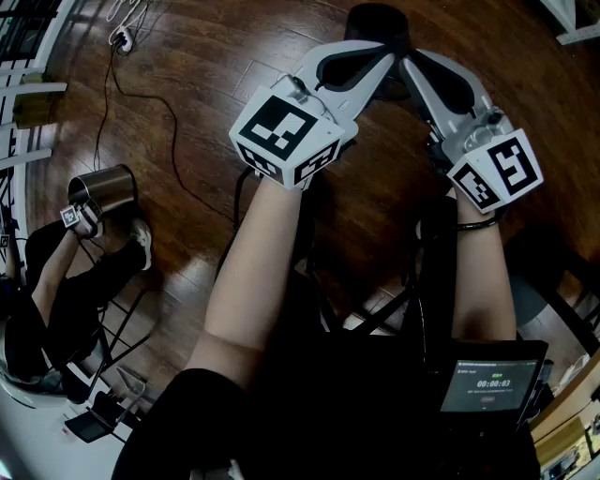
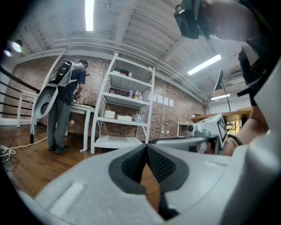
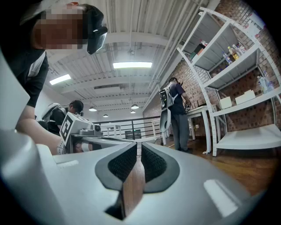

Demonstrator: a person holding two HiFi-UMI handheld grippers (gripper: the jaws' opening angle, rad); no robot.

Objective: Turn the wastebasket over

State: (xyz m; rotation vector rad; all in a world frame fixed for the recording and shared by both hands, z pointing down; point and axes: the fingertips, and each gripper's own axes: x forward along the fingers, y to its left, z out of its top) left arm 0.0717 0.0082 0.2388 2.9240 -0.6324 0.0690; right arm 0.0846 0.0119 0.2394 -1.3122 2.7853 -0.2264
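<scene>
While both forearms reach out level over the wooden floor (image 1: 187, 84), a small screen (image 1: 487, 384) glows nearest the body, at the person's right hip. Further out, the 2 grippers angle toward each other until their tips nearly meet. The left gripper (image 2: 145, 147) has its ribbed pads (image 2: 131, 165) pressed together at the tip with nothing between them. The right gripper (image 3: 138, 145) is likewise closed to a hairline slit, and only floor shows through behind it; neither has hold of anything.

Just past the tips, at the top edge of the head view, sits a dark rounded shape (image 1: 377, 21); what it is cannot be told. The only wastebasket (image 1: 108, 187) plainly in sight is a shiny metal one, well apart to the left. It stands beside another seated person (image 1: 56, 281), whose own gripper is at its rim. It looks tipped toward that person, though the angle is hard to read.

Such a bin probably handles as light and stiff, with thin walls that will not give but can dent. Its polished side is likely slippery for the pads. The rim seems the best hold, 1 jaw inside and 1 outside, with the second gripper steadying the wall as it rolls over.

Farthest off, a white shelf (image 2: 127, 110) stands against a brick wall.
</scene>
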